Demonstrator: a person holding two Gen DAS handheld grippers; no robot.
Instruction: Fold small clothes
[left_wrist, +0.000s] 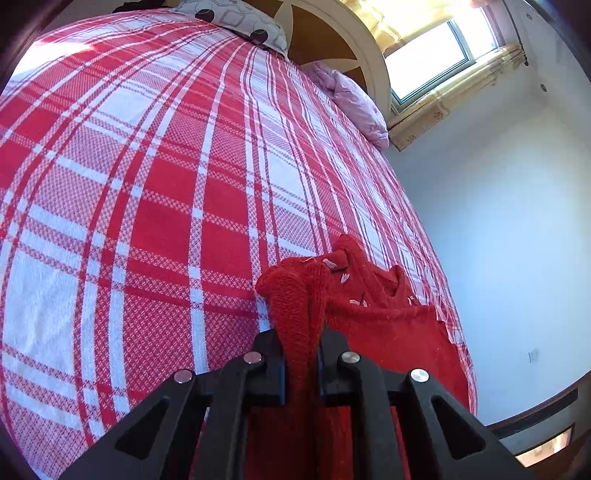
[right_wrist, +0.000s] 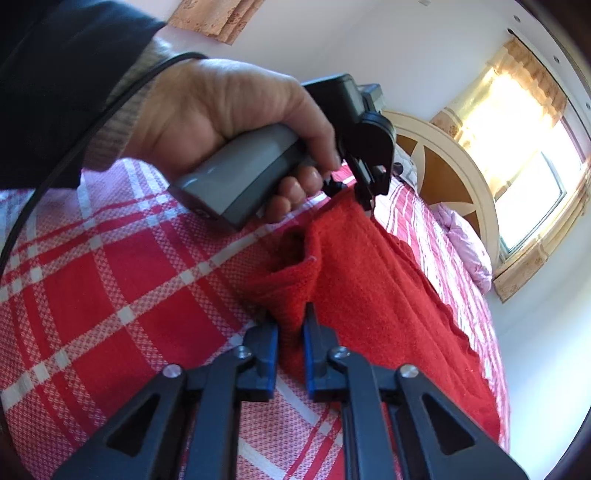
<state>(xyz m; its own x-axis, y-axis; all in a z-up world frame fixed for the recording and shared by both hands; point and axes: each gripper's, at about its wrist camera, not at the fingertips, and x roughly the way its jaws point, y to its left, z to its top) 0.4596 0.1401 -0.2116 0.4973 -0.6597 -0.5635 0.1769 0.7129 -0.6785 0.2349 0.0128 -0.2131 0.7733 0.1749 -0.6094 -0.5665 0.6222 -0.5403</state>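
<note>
A small red knitted garment (left_wrist: 373, 317) with tiny white and pink marks lies on the red-and-white plaid bed (left_wrist: 147, 184) near its right edge. My left gripper (left_wrist: 301, 354) is shut on a bunched fold of its knit, which stands up between the black fingers. In the right wrist view the same red garment (right_wrist: 369, 295) spreads toward the bed's edge. My right gripper (right_wrist: 290, 343) is shut on a rolled corner of it, the blue pads (right_wrist: 271, 354) pressing the cloth. A person's hand (right_wrist: 229, 110) holds the left gripper's grey handle (right_wrist: 240, 177) beyond, at the garment's far end.
A grey patterned pillow (left_wrist: 240, 22) and a pink pillow (left_wrist: 354, 99) lie by the round headboard (left_wrist: 332, 40). A sunlit window (left_wrist: 443, 51) with yellow curtains sits behind. The white wall (left_wrist: 498, 221) runs close along the bed's right edge. A black cable (right_wrist: 66, 129) trails from the sleeve.
</note>
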